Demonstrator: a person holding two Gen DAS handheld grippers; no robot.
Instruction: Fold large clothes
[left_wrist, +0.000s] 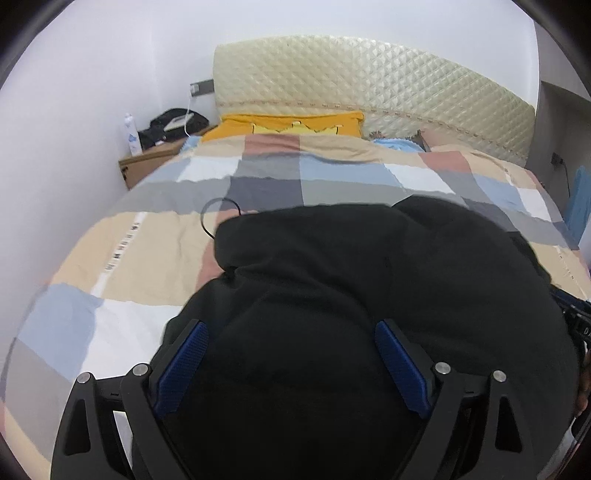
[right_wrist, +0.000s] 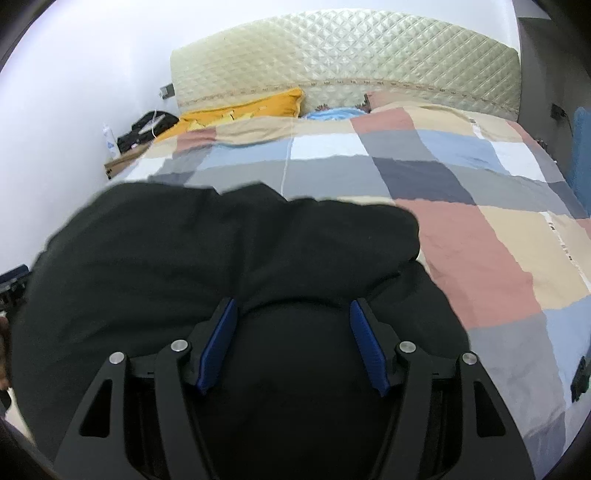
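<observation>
Left gripper (left_wrist: 291, 332), jaws spread wide over a black garment (left_wrist: 369, 295) lying on a checked quilt (left_wrist: 147, 251); yellow pillow (left_wrist: 288, 123) lay far behind.

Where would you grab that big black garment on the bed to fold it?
Probably at its near edge, one gripper toward each end. The black garment lies bunched on the patchwork quilt, its bulk piled toward the headboard. The open left gripper and right gripper already straddle cloth from the near side.
</observation>
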